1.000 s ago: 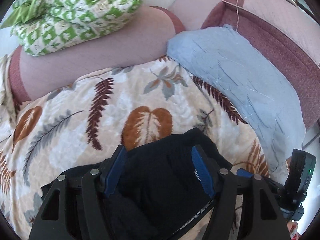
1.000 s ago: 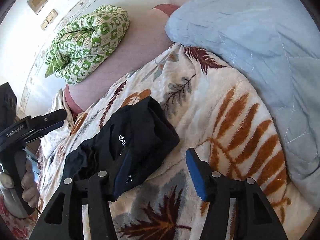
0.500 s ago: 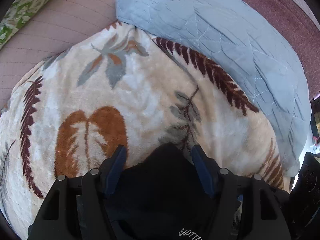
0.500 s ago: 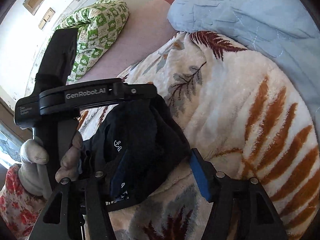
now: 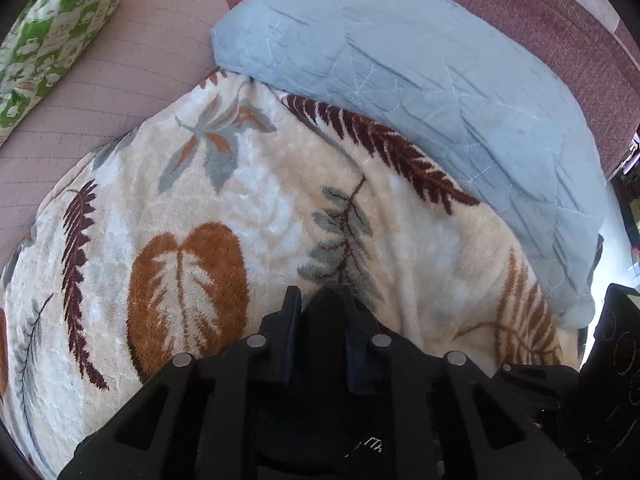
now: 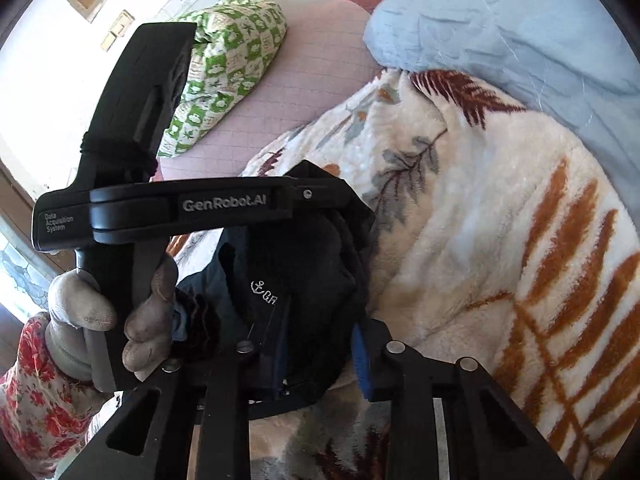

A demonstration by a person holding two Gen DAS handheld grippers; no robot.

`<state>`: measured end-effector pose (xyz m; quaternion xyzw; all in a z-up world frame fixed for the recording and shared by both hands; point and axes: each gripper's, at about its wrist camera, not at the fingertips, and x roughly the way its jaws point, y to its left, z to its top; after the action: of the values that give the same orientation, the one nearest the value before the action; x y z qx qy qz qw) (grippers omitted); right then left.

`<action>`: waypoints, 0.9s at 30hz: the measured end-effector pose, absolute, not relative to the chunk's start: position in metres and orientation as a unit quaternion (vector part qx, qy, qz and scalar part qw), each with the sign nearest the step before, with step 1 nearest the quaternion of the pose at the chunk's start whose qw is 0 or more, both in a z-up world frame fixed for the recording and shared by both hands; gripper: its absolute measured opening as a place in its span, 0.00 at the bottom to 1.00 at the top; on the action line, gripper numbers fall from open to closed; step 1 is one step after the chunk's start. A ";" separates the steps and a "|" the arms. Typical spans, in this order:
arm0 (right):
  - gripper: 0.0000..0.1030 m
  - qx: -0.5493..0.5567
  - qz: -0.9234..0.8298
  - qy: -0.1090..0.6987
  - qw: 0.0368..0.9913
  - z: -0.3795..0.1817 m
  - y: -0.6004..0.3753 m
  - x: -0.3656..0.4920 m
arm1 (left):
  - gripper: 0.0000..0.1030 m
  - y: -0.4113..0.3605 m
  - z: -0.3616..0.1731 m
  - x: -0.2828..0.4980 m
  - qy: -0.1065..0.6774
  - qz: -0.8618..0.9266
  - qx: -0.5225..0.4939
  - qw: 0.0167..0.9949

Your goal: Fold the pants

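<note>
The black pants [image 6: 304, 272] lie bunched on a cream leaf-print blanket [image 6: 480, 220]; a small white anchor logo shows on them. My left gripper [image 5: 320, 312] is shut on a fold of the pants [image 5: 326, 332] at the bundle's far end. In the right wrist view the left gripper [image 6: 332, 200] reaches in from the left, held by a gloved hand [image 6: 116, 312]. My right gripper [image 6: 320, 344] is shut on the near edge of the pants, its blue pads pressed into the cloth.
A light blue quilted pillow [image 5: 420, 80] lies at the back right, partly on the blanket [image 5: 240, 200]. A green and white patterned pillow [image 6: 228, 60] rests on the pink bedcover [image 5: 100, 100] at the back left. A maroon headboard [image 5: 540, 12] runs behind.
Both grippers have closed on the pants; a second ago both were open. The left gripper has moved forward over the bundle to its far end, beside the right gripper.
</note>
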<state>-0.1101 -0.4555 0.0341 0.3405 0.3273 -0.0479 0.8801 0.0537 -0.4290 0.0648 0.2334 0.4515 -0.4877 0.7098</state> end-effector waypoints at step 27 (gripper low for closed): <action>0.23 0.164 0.079 0.357 0.916 0.112 -0.238 -0.040 | 0.16 -0.151 0.113 0.115 0.453 -0.400 0.009 0.797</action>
<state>-0.0398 -0.2383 0.1120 0.1642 0.3568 0.0793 0.9162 0.1147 -0.1506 0.1126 0.0086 0.4531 -0.4002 0.7966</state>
